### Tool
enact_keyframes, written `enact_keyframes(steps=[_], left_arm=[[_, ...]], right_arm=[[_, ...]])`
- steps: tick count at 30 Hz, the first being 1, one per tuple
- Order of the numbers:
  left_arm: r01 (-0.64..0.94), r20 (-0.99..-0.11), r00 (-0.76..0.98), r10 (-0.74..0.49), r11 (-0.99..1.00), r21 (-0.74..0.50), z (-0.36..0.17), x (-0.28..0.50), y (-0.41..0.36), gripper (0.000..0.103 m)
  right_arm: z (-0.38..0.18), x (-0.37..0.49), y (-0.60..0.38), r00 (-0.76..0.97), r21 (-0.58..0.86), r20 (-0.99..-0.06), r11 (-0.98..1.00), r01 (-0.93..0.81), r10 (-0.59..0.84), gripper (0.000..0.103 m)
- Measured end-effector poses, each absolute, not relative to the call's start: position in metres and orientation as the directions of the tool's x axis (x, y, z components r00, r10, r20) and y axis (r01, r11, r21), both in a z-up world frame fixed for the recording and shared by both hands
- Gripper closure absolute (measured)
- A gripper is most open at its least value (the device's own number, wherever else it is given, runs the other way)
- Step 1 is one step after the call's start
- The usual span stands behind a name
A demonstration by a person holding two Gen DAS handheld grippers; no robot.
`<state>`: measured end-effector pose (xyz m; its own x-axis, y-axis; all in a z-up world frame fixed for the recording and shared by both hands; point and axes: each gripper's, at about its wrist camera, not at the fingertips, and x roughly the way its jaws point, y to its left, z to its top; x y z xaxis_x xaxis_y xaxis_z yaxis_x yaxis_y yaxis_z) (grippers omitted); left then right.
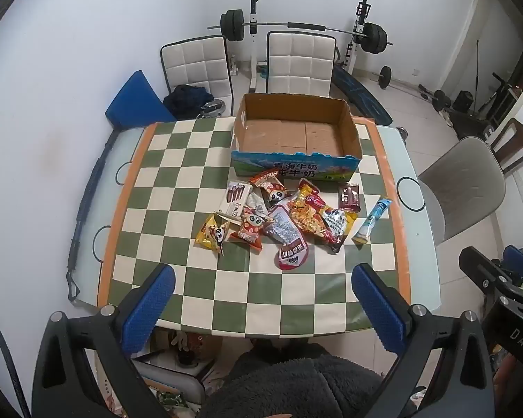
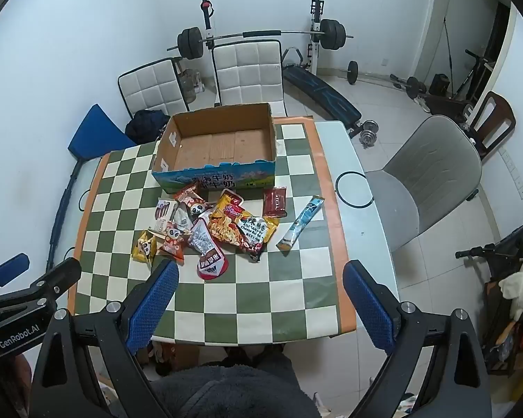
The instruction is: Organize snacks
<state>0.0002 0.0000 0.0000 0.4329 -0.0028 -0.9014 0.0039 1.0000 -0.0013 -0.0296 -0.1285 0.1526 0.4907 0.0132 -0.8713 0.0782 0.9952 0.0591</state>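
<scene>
A pile of snack packets lies in the middle of the checkered table, just in front of an open cardboard box with nothing in it. A blue-and-white stick packet lies apart to the right, and a dark red packet sits near the box. The pile, box and stick packet also show in the right wrist view. My left gripper is open and empty above the table's near edge. My right gripper is open and empty, also held back from the pile.
Two white padded chairs stand behind the table and a grey chair at its right. A barbell rack and weights are against the back wall. A blue cushion leans at the left.
</scene>
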Motion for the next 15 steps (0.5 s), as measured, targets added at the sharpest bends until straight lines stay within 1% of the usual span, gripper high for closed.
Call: enact_keyframes(steps=[15], left_arm=[[0.0, -0.897, 0.442, -0.008, 1.0, -0.009, 0.0018, -0.0012, -0.0016, 0.0]], right_arm=[[0.1511, -0.0287, -0.1281, 0.491, 0.051, -0.871, 0.996, 0.078, 0.006, 0.006]])
